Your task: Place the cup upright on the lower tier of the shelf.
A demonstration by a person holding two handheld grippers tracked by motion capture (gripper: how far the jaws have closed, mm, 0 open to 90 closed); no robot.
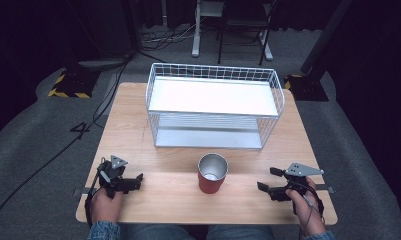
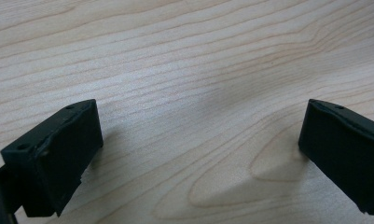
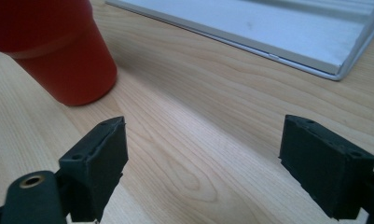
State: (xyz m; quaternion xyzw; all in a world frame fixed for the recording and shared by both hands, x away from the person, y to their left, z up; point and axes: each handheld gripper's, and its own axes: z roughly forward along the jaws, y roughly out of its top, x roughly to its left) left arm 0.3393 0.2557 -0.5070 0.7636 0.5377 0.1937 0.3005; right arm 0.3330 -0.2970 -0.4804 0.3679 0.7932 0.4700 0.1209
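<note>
Standing upright near the front middle of the desk [image 1: 138, 115], the red cup [image 1: 212, 173] sits between the two grippers, in front of the white wire basket [image 1: 214, 105]. It looks like a light, stiff metal tumbler with a smooth, likely slippery wall; pinching across the rim or squeezing the body low down would probably hold best. No brand, label or writing can be read. The left gripper [image 1: 130, 182] and right gripper [image 1: 266, 179] both rest with jaws spread, holding nothing.
</note>
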